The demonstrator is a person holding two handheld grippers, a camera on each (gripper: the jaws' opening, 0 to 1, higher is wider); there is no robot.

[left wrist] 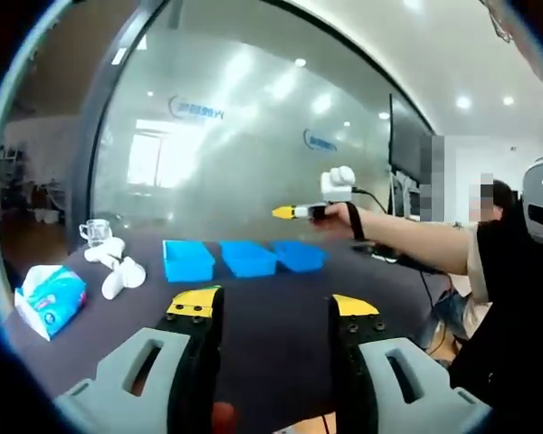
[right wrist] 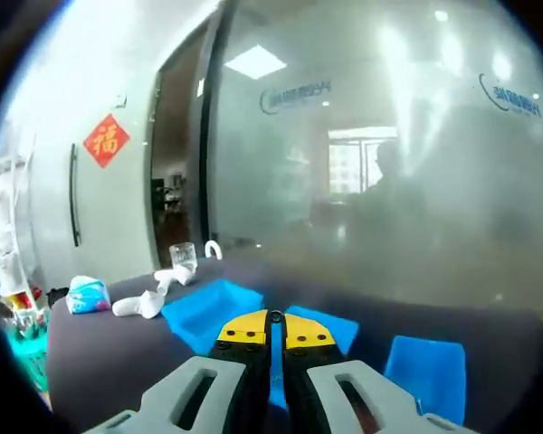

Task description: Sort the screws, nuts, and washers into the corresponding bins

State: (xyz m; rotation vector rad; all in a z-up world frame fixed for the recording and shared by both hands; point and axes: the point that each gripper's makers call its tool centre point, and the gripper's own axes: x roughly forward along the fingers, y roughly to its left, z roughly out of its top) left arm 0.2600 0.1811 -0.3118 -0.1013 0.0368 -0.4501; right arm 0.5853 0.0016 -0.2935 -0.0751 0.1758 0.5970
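My right claw (right wrist: 271, 333), jaws together on something tiny I cannot identify, hovers over the blue bins (right wrist: 208, 312), my left claw (left wrist: 271, 306) apart, sorting seemingly unfinished.

a red diamond sign (right wrist: 107, 139) with the character 福 hangs on the wall; the glass wall's blue logos are unreadable.

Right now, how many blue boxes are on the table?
3. They sit in a row on the dark table: the left bin, the middle bin and the right bin. None looks hidden.
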